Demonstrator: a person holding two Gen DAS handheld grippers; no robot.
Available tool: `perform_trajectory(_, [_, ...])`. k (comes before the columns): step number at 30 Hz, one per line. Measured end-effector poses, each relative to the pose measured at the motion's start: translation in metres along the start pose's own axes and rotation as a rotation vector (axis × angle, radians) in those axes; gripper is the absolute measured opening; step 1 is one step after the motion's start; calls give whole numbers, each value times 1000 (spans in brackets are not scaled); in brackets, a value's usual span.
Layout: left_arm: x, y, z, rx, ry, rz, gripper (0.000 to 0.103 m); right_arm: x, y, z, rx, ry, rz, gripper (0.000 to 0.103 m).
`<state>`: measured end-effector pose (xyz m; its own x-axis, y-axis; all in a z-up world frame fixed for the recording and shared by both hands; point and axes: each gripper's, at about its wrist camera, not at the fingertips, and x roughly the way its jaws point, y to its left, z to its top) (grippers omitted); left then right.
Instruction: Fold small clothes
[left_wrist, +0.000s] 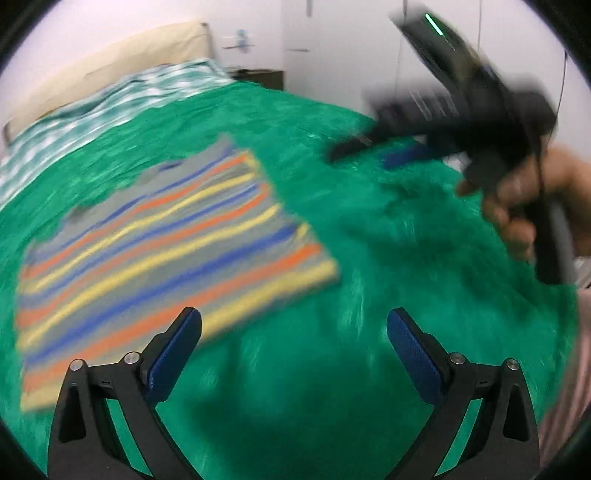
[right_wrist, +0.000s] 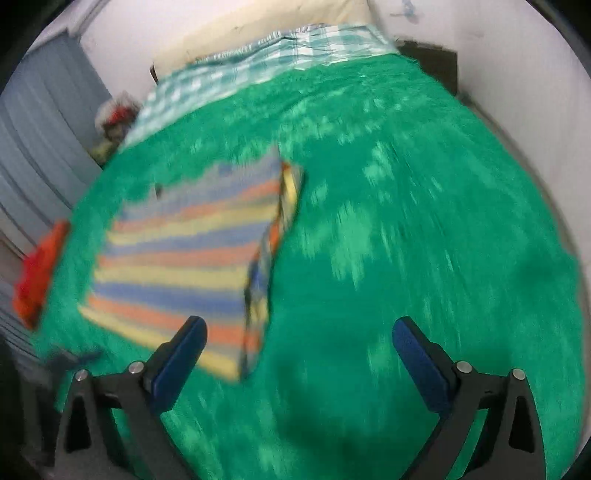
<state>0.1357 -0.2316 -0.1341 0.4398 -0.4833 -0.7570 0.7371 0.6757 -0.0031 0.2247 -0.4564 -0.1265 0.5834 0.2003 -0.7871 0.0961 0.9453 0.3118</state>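
Note:
A small striped shirt (left_wrist: 155, 243) in grey, orange, yellow and blue lies flat on the green blanket (left_wrist: 369, 258), with one side folded over. It also shows in the right wrist view (right_wrist: 184, 251), with the folded edge on its right. My left gripper (left_wrist: 293, 332) is open and empty, above the blanket just right of the shirt's near edge. My right gripper (right_wrist: 299, 339) is open and empty, above the blanket near the shirt's near right corner. The right gripper also shows in the left wrist view (left_wrist: 369, 151), held in a hand. Both views are blurred.
A teal checked sheet (right_wrist: 258, 62) and a cream headboard (right_wrist: 258, 22) lie at the far end of the bed. A red cloth (right_wrist: 40, 269) lies at the bed's left edge. A dark nightstand (right_wrist: 432, 62) stands at the far right. Grey curtains (right_wrist: 37, 129) hang on the left.

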Motion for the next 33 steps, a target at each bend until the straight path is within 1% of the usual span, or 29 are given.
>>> perform_trajectory(1, [22,-3,10,6,25,15,90,9,-6,17,16,18,44,92])
perform_trajectory(2, [43,-4,17,-3,69,20,76,19,-10,31,28,37,80,88])
perform_trajectory(3, [59,-3,20,-24,112,9,70,28,-13,43,38,61,115,83])
perform_trajectory(4, [68,-1,21,-42,127,10,66,46,-16,59,50,109,169,79])
perform_trajectory(6, [67,0,20,-46,89,8,53,70,-15,76,57,169,217,78])
perform_trajectory(7, [67,-1,21,-35,79,-4,31,89,-15,86,55,197,211,77])
perform_trajectory(8, [67,-2,21,-26,75,-9,9,99,-15,88,57,199,196,77])
perform_trajectory(9, [65,-2,20,-23,69,1,9,110,-16,93,71,205,197,77])
perform_trajectory(10, [63,1,20,-43,62,-17,9,125,-18,98,100,221,217,77])
perform_trajectory(11, [62,4,21,-63,59,-32,8,137,-19,102,136,220,233,77])
perform_trajectory(12, [59,8,21,-93,55,-53,8,143,-18,104,160,201,244,74])
perform_trajectory(13, [53,13,20,-115,46,-67,7,148,-16,109,188,175,271,55])
perform_trajectory(14, [47,18,19,-138,30,-79,7,151,-13,113,213,145,275,36])
perform_trajectory(15, [33,27,17,-175,4,-87,7,148,-13,116,235,117,246,9])
perform_trajectory(16, [21,38,15,-213,-17,-96,7,145,-8,119,260,94,234,9])
perform_trajectory(18, [-9,63,7,-303,-66,-112,7,133,8,126,224,74,215,9])
perform_trajectory(21, [-53,106,-12,-436,-130,-111,7,102,61,137,105,41,229,8])
perform_trajectory(22, [-71,128,-24,-501,-153,-97,7,99,76,145,83,43,239,8])
perform_trajectory(23, [-78,141,-31,-539,-161,-94,7,97,99,150,59,47,258,8])
perform_trajectory(24, [-88,159,-43,-601,-168,-91,7,97,116,152,42,51,268,8])
perform_trajectory(25, [-95,174,-54,-648,-172,-84,7,102,145,155,11,63,283,8])
perform_trajectory(26, [-100,189,-67,-688,-171,-62,7,108,166,156,-13,72,294,8])
perform_trajectory(27, [-101,196,-74,-705,-169,-47,7,114,185,157,-37,80,298,8])
perform_trajectory(28, [-104,208,-85,-736,-165,-26,7,127,215,157,-78,95,298,8])
perform_trajectory(30, [-106,228,-103,-795,-159,-12,7,148,253,155,-121,126,300,8])
perform_trajectory(31, [-106,237,-111,-819,-157,-2,7,157,263,153,-129,138,300,8])
perform_trajectory(33, [-103,252,-126,-860,-153,17,7,184,296,148,-153,168,296,8])
